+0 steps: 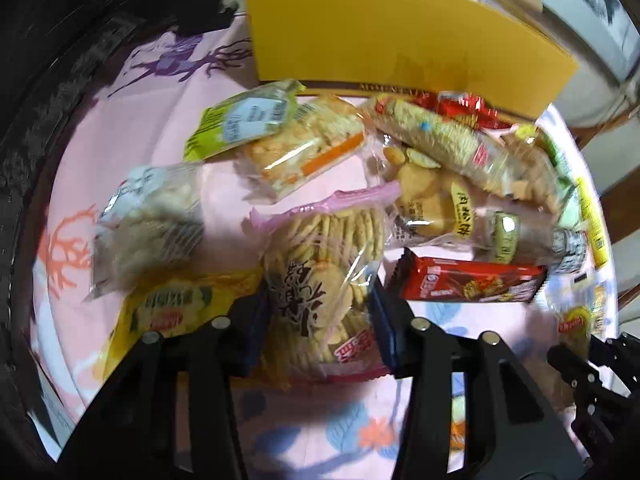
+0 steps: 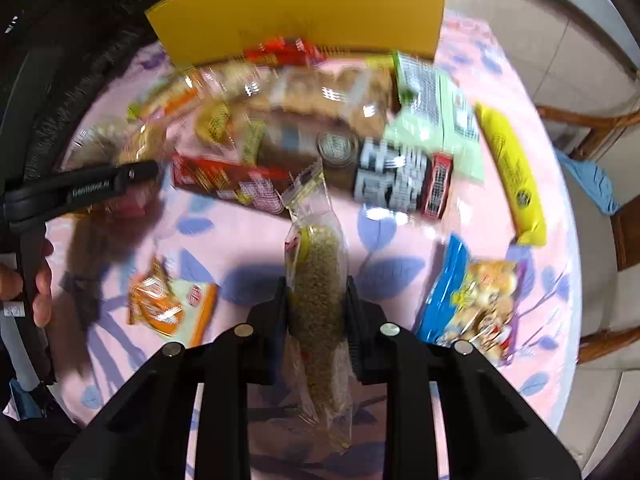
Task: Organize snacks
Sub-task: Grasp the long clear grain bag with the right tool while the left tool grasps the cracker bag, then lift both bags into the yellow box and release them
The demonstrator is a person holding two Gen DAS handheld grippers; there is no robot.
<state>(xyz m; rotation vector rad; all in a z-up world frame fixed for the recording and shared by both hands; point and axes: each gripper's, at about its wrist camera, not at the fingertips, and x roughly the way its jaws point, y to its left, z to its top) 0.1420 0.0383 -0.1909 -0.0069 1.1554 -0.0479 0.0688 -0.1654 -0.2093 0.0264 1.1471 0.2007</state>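
We see a round counter (image 2: pixel 256 236) under a pink cloth printed with blue leaves, orange coral shapes and purple deer. Snack packets crowd its far half, in front of a yellow box (image 1: pixel 384 28) standing at the back edge. Beyond the counter: pale floor tiles, wooden chair legs (image 2: pixel 592 128), a blue cloth (image 2: pixel 592 184) on a seat.

Left gripper (image 1: pixel 320 320): its jaws are pinching a clear bag of round crackers (image 1: pixel 320 264) with a pink zip top, the pads pressing both sides. The bag lies near the counter's middle, between a yellow packet (image 1: pixel 168 312) and a red wafer bar (image 1: pixel 472 284).

Right gripper (image 2: pixel 318 308): jaws clamped on a slim clear packet of grain bar (image 2: pixel 318 288), which stands upright between the pads, above the cloth. To its left lies an orange packet (image 2: pixel 168 308); to its right a blue bag (image 2: pixel 472 304); farther right a yellow tube (image 2: pixel 512 176). Much of this view is motion-blurred.
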